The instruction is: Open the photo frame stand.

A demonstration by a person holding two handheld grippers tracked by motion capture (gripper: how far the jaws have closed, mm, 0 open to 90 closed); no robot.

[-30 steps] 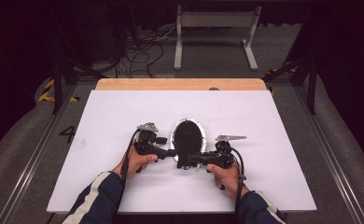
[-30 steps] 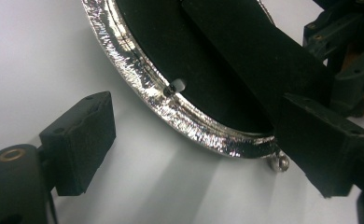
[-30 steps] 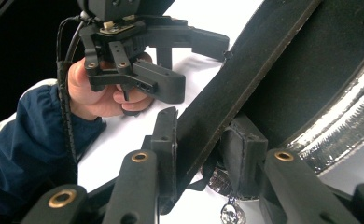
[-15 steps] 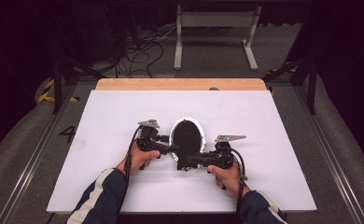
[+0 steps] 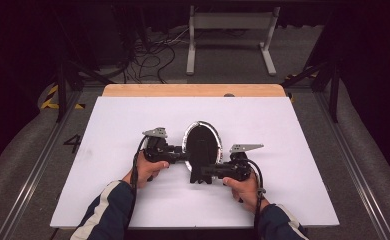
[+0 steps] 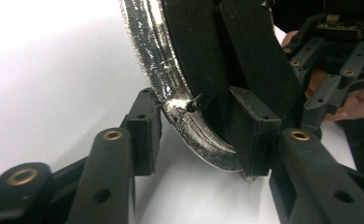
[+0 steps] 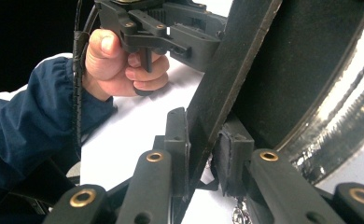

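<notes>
While both tongs meet at the black oval thing (image 5: pixel 201 145), the work is just starting.

It lies mid-table (image 5: pixel 108 200). The left tongs (image 6: pixel 194 140) have just been closing round its silver rim (image 6: pixel 171 102), not yet pinching; the right tongs (image 7: pixel 203 154) pinch its black strap (image 7: pixel 231 70). Lifting is left.

Matt black oval pad (image 5: pixel 203 147) with crinkled shiny foil rim (image 6: pixel 171 100), smooth white tabletop (image 5: pixel 283 130)

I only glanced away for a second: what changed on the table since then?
The left tongs have been closing around the silver rim of the black oval object; one pad still stands clear of it. The right tongs closed further and pinch its black strap. Hands and object barely moved.
</notes>
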